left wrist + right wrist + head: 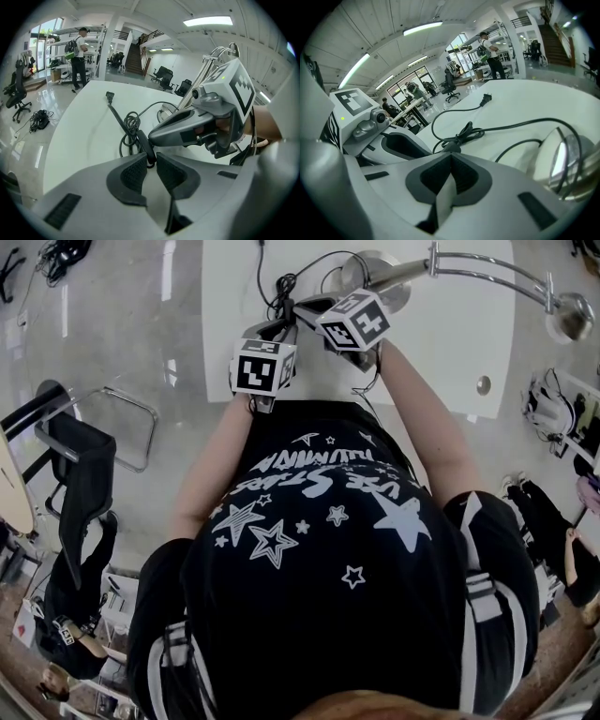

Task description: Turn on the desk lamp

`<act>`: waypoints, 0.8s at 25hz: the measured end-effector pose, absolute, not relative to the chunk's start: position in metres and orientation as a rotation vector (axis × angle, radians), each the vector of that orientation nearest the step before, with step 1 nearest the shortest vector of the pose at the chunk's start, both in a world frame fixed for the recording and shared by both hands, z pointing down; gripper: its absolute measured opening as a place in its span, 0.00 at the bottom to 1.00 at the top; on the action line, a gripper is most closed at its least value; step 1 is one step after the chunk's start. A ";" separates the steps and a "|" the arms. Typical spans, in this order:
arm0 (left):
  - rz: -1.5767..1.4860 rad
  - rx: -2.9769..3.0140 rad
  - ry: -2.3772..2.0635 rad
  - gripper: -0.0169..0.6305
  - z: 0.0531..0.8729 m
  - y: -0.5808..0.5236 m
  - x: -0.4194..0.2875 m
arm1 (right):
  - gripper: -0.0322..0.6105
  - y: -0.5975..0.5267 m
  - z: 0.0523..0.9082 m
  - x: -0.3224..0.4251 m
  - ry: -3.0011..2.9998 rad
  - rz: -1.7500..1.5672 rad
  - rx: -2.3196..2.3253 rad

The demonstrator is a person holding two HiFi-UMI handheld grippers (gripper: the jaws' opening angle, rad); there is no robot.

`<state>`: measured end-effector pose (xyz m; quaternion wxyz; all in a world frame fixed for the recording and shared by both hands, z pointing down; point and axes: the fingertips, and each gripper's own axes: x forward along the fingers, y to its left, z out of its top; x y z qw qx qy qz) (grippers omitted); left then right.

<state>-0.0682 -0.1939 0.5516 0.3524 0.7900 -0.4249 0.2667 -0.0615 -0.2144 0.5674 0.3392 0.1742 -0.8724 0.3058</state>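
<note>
On the white desk (84,126), your left gripper (151,157) pinches the black oblong inline cord switch (145,143), whose long axis runs toward eleven o'clock. Your right gripper (450,155), jaws closed together, has that switch just ahead at twelve o'clock. The chrome desk lamp (562,164) stands at three o'clock.

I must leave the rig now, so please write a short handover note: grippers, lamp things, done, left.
Left gripper: jaws closed on the black cord switch, over the white table.
Right gripper: jaws shut, empty, tip close to that switch.
Desk lamp: at the table's far side; its plug lies loose on the table.
Done: switch gripped. Left: press it; whether the lamp is lit cannot be told.
</note>
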 end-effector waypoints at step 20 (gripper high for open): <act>0.701 2.097 -1.064 0.15 0.550 -0.192 -0.072 | 0.06 -0.215 0.565 -0.065 -2.264 0.791 0.519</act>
